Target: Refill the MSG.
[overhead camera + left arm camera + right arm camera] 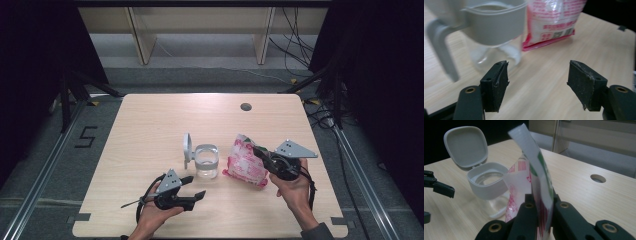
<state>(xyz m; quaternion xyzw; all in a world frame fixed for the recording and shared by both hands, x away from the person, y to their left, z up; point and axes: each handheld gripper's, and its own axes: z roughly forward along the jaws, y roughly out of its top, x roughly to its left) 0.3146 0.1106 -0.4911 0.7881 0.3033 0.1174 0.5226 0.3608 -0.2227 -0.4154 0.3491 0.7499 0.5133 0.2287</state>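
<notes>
The pink-and-white bag (pixel 246 162) is sitting right of center on the table (pixel 150 120), w/ its top edge getting pinched by the right gripper (pixel 261 152). Those jaws are clamped tight on the plastic, and the right gripper view is showing the bag's edge (pixel 541 177) sticking up between them, green stripe along it. The bag's looking crinkly, w/ red print and a small code patch near its bottom seam (pixel 556 32).

Just beside it on the left, a clear jar (pixel 206 162) w/ a grey collar is standing upright, its grey flip lid (pixel 187 146) hanging open on the far-left side. Can't tell if the bag is touching the jar.

The left gripper (pixel 192 187) is hovering near the jar's front-left, jaws spread wide, nothing between them, pointing toward the jar and bag.

The table is light wood w/ a round cable hole (pixel 245 106) near the far edge. Around it there's a grey floor w/ cables (pixel 300 45) running on the right and dark curtains on both sides.
</notes>
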